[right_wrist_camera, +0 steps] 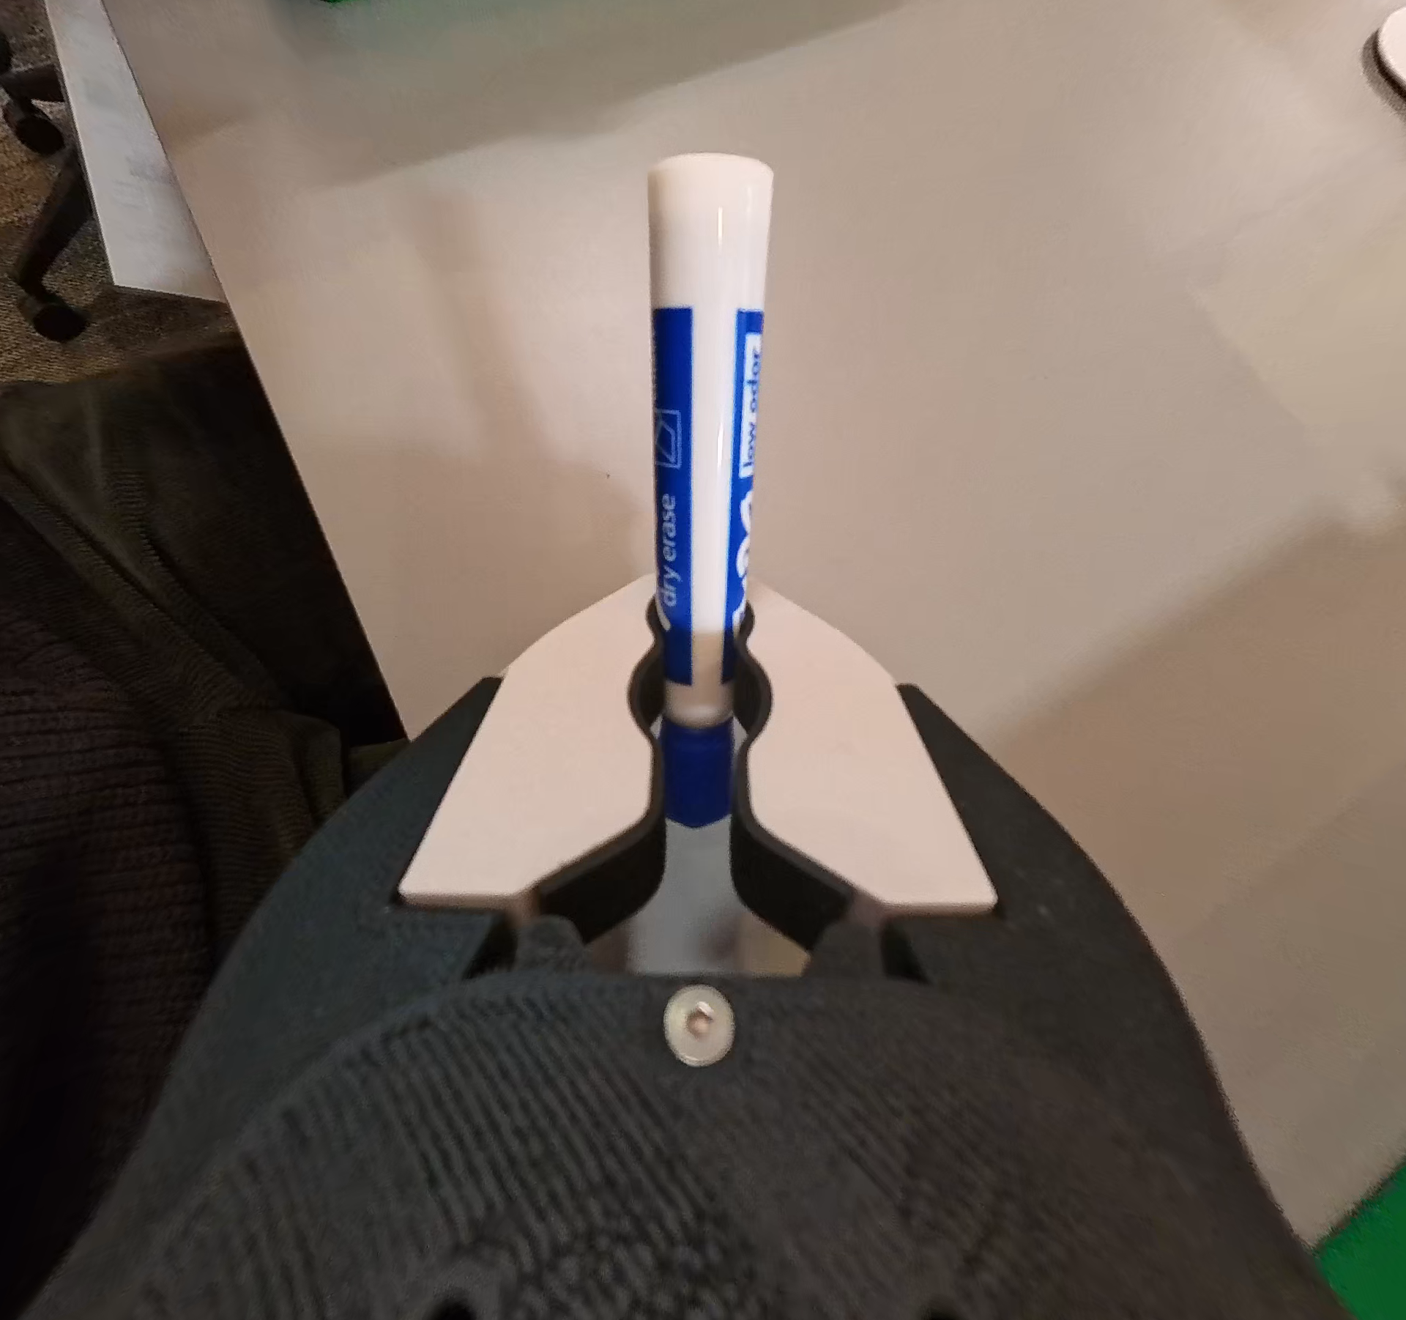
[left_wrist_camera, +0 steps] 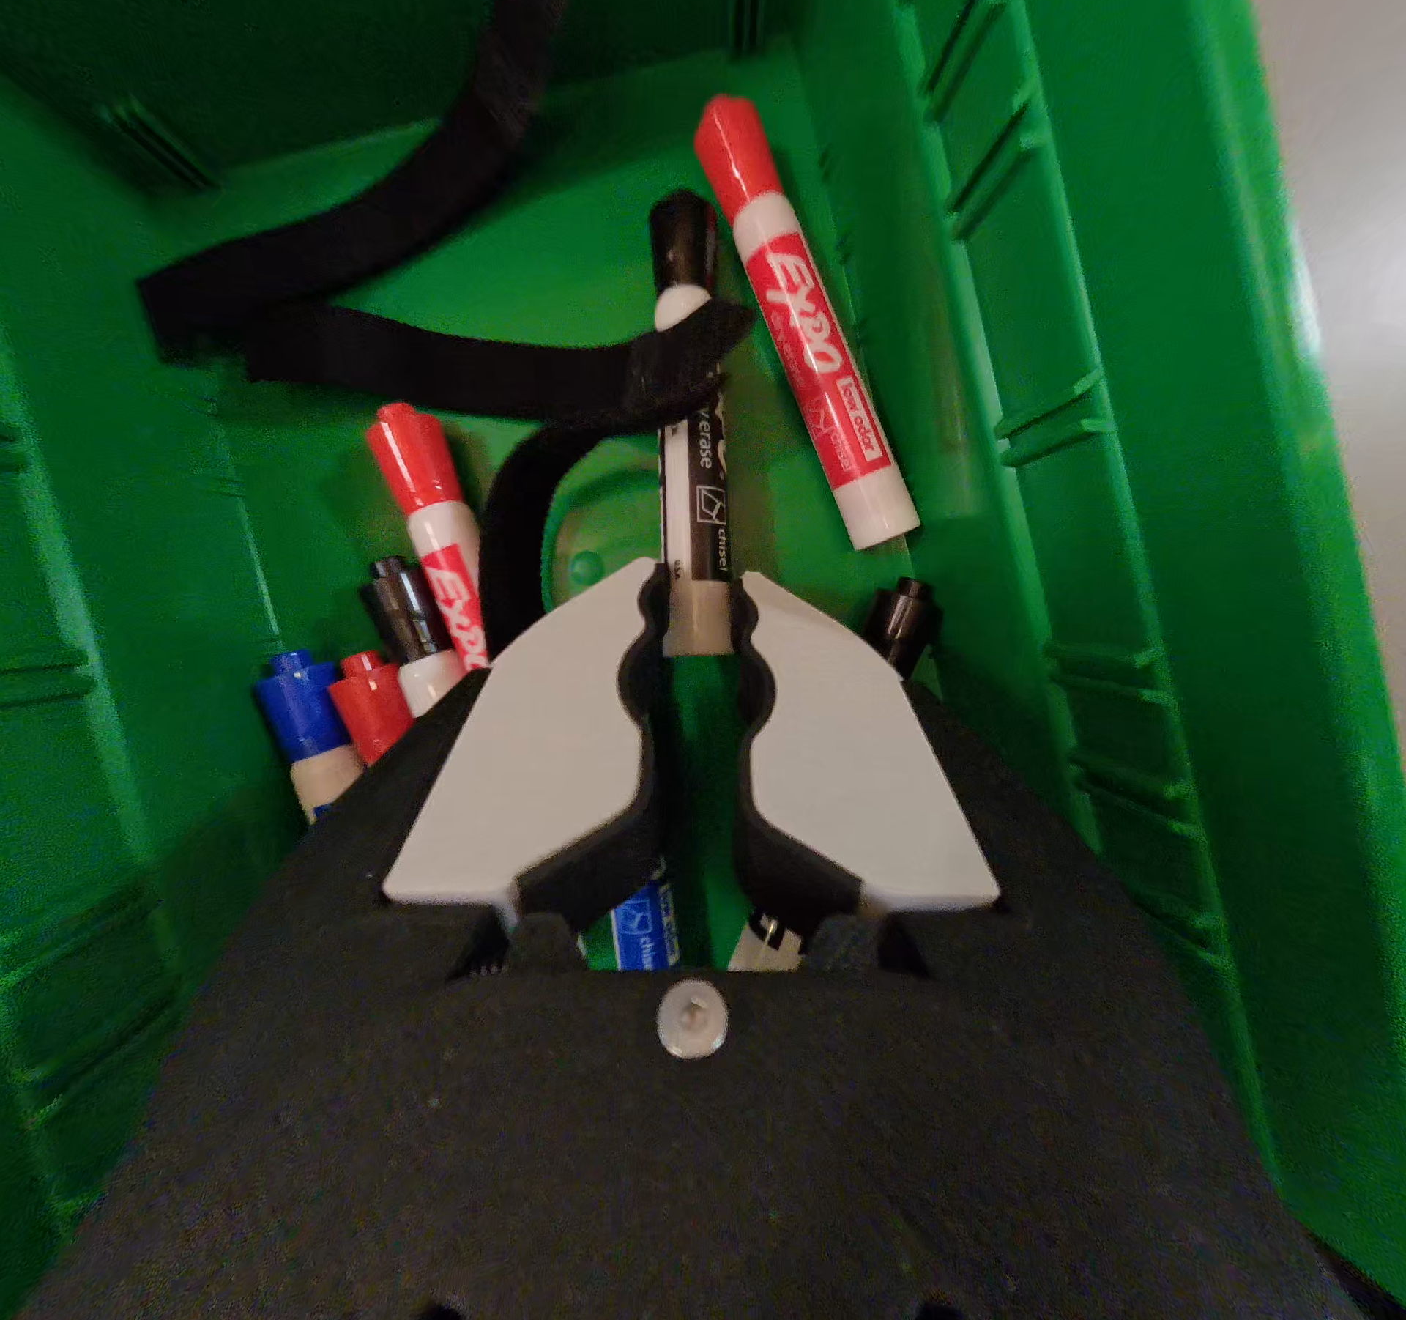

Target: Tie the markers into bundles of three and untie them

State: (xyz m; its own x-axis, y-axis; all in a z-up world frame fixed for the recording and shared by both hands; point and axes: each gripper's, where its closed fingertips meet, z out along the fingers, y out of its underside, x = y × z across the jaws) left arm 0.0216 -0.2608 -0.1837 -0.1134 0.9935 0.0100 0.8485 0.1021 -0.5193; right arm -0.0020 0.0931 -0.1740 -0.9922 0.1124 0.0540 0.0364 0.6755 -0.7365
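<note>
While your left gripper [left_wrist_camera: 700, 598] jaws clamp the black marker [left_wrist_camera: 694, 446] inside the bin [left_wrist_camera: 1103, 522], the strap [left_wrist_camera: 426, 362] at 12 o'clock may snag it. Right gripper [right_wrist_camera: 700, 644] jaws clench the blue marker [right_wrist_camera: 707, 408] above the tabletop [right_wrist_camera: 1065, 370]; it may slip.

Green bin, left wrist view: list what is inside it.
Inside the green bin: a black marker gripped by the left gripper, red markers, a blue marker, black-capped ones, and a black strap. The gripper body hides the rest.
</note>
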